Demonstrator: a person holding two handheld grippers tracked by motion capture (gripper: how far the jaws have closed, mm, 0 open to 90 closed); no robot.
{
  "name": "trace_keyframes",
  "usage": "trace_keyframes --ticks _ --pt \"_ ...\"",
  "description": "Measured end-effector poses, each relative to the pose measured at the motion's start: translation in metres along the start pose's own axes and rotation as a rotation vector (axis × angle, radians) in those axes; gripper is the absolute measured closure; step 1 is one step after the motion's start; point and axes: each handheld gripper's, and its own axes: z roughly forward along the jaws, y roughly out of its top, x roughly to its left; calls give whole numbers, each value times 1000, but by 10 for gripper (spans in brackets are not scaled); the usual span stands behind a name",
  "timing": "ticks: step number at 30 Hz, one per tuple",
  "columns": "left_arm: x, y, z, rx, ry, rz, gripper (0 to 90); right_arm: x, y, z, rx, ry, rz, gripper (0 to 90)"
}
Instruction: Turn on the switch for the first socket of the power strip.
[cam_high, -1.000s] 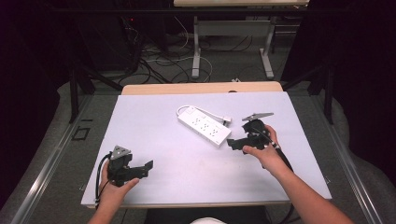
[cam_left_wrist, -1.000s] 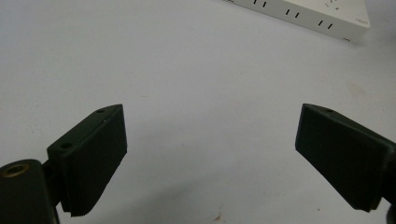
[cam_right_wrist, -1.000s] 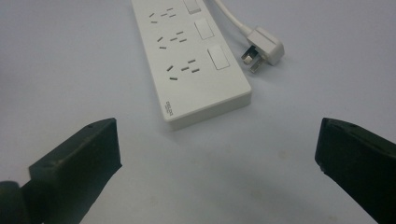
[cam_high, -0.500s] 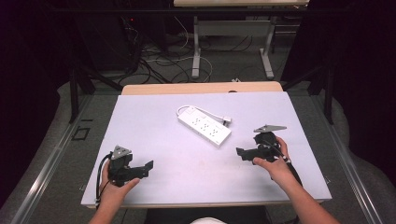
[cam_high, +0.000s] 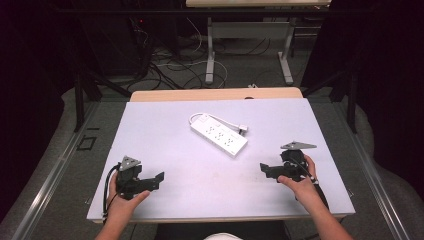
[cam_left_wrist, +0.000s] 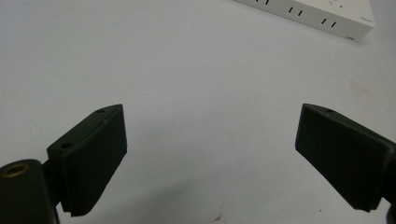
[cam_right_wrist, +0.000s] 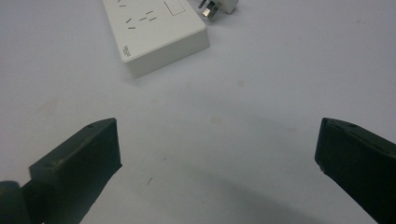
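Observation:
A white power strip (cam_high: 218, 134) lies at an angle in the middle of the white table (cam_high: 160, 125), its cable looped behind it and its plug (cam_high: 242, 131) resting beside it. My left gripper (cam_high: 159, 179) sits low at the near left, open, with nothing between its jaws; its own view shows the power strip (cam_left_wrist: 317, 11) far ahead of the left gripper (cam_left_wrist: 212, 135). My right gripper (cam_high: 263, 170) rests at the near right, open and empty, pointing left. Ahead of the right gripper (cam_right_wrist: 218, 135) lie the strip's end (cam_right_wrist: 154, 32) and the plug (cam_right_wrist: 217, 7), well apart from the jaws.
A wooden board edge (cam_high: 215, 94) runs along the table's far side. Beyond it stand table legs (cam_high: 210, 50) and loose cables (cam_high: 170, 65) on the floor. Metal rails (cam_high: 55, 170) flank the table on both sides.
My right gripper has drawn back from beside the power strip toward the near right of the table. The left gripper has stayed put.

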Motion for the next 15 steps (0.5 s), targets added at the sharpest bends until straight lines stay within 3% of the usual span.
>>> trace_keyframes --ticks 7,15 --pt "1 0 -1 -1 -1 -1 87 -5 -8 2 -3 -8 27 0" --pt "2 0 -2 9 0 1 87 -10 -13 2 -7 -31 16 0"
